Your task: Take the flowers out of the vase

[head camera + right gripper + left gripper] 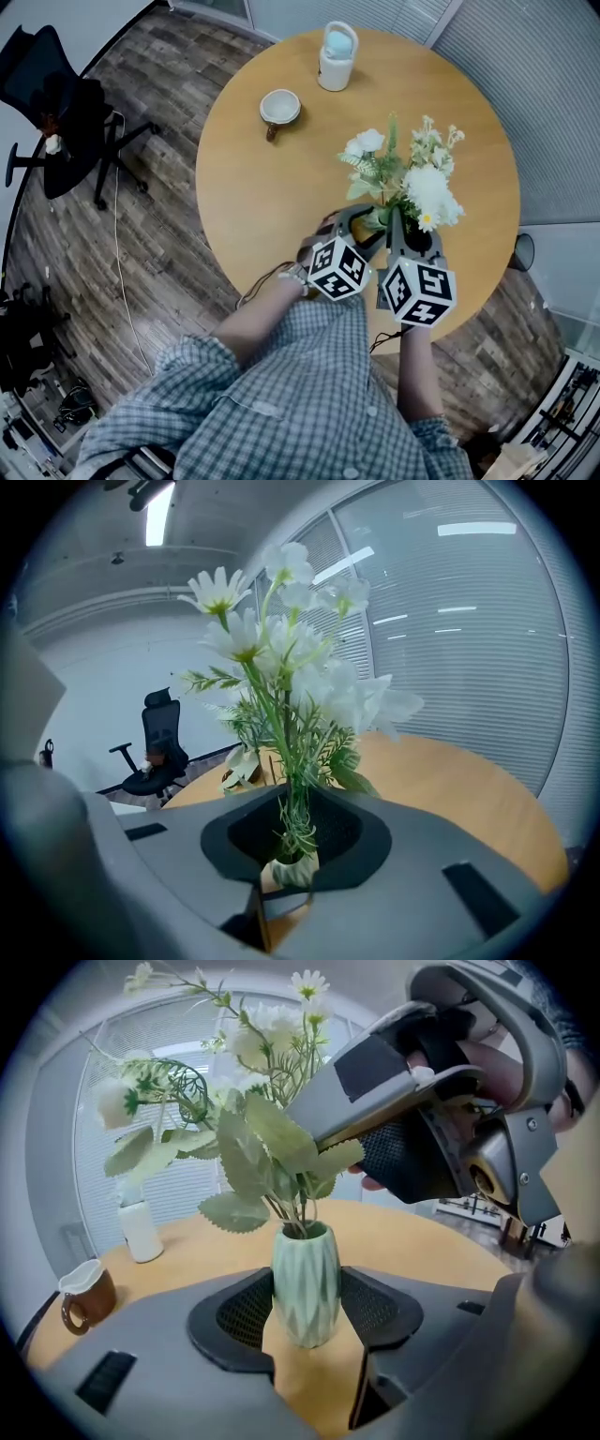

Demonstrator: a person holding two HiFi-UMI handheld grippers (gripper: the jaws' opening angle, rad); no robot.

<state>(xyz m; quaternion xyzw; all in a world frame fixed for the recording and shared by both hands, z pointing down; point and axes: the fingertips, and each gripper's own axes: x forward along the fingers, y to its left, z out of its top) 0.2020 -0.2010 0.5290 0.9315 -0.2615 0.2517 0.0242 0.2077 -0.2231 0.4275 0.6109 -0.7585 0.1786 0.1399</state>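
Nothing is out yet. The flowers [281,667] stand upright in the vase [305,1274], and every stem I can see runs down into its mouth. The vase sits on the bench [281,187], on the part of the top nearest me.

The set-up for the pull looks finished. My left tool [307,1290] is clenched on the vase, with a pad pressed against each side of its ribbed body low down, so the vase is pinned to the bench. My right tool [295,822] comes in above the vase's mouth and has closed on the bundle of stems just over the rim. The green stems and small leaves fill the space between its pads, and I judge that a real grip rather than a loose ring around them.

What is left is the whole removal. The bunch has to be lifted straight up out of the vase until the stem ends clear the rim, while the left tool keeps the vase down. Then the bunch has to be laid on the bench away from the vase.
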